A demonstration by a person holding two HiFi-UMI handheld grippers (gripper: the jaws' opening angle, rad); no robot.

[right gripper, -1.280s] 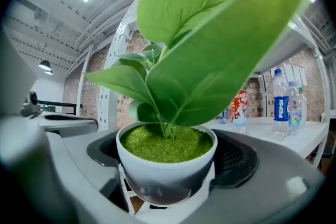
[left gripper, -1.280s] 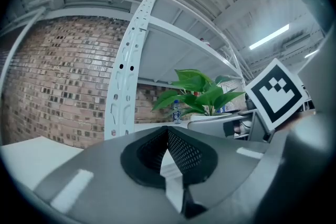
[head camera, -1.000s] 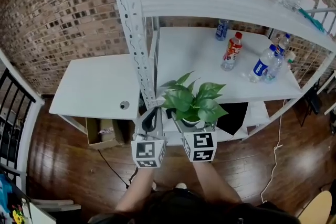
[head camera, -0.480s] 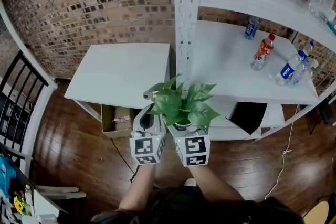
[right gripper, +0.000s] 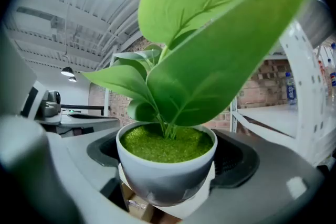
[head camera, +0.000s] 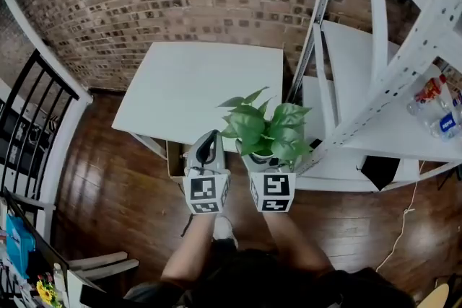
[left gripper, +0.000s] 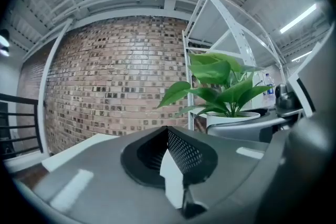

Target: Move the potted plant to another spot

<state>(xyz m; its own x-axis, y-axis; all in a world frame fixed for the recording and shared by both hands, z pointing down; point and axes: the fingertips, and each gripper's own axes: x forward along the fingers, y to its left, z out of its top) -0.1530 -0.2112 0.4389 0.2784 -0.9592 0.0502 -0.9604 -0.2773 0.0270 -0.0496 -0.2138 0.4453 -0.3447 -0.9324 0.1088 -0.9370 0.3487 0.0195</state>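
Potted plant (head camera: 264,128) held in the right gripper (head camera: 263,159), by the near right corner of the white table (head camera: 189,83).
The left gripper (head camera: 206,154), at six o'clock of the table, is clenched on nothing. Just beside it at three o'clock, the right gripper grasps the plant's white pot, upright, with the leaves spreading toward twelve o'clock. The shelf rack (head camera: 364,119) stands at three o'clock.
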